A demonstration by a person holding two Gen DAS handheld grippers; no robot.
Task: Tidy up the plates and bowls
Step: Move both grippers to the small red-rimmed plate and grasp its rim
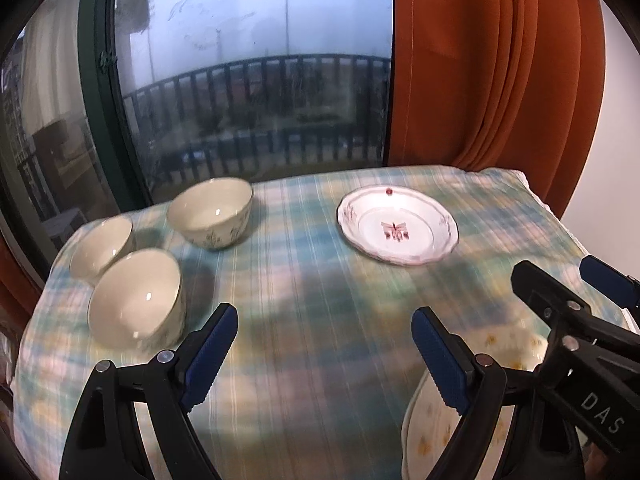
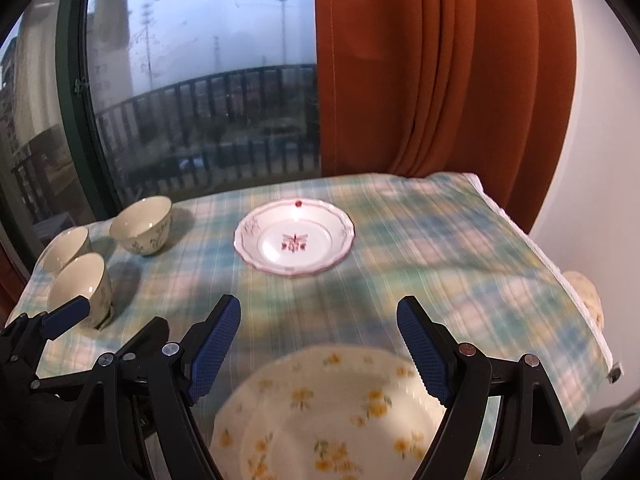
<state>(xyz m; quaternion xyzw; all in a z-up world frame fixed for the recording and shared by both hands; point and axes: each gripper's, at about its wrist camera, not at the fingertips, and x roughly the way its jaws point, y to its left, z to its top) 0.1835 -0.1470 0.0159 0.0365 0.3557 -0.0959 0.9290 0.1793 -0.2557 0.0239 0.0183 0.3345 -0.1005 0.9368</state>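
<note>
Three cream bowls stand at the table's left: a near one (image 1: 136, 300) (image 2: 80, 286), a far-left one (image 1: 102, 246) (image 2: 66, 246), and a far one (image 1: 212, 214) (image 2: 142, 224). A white plate with red pattern (image 1: 398, 226) (image 2: 294, 238) lies toward the back. A yellow-flowered plate (image 2: 332, 416) (image 1: 436, 420) lies at the near edge. My left gripper (image 1: 324, 354) is open and empty above the cloth, right of the near bowl. My right gripper (image 2: 320, 350) is open and empty, just above the flowered plate's far rim.
The table has a green-plaid cloth (image 1: 312, 280) (image 2: 440, 280). A window with a railing (image 1: 256, 100) is behind it, and an orange curtain (image 2: 440, 80) hangs at the back right. The table's right edge (image 2: 560, 280) drops off beside a white wall.
</note>
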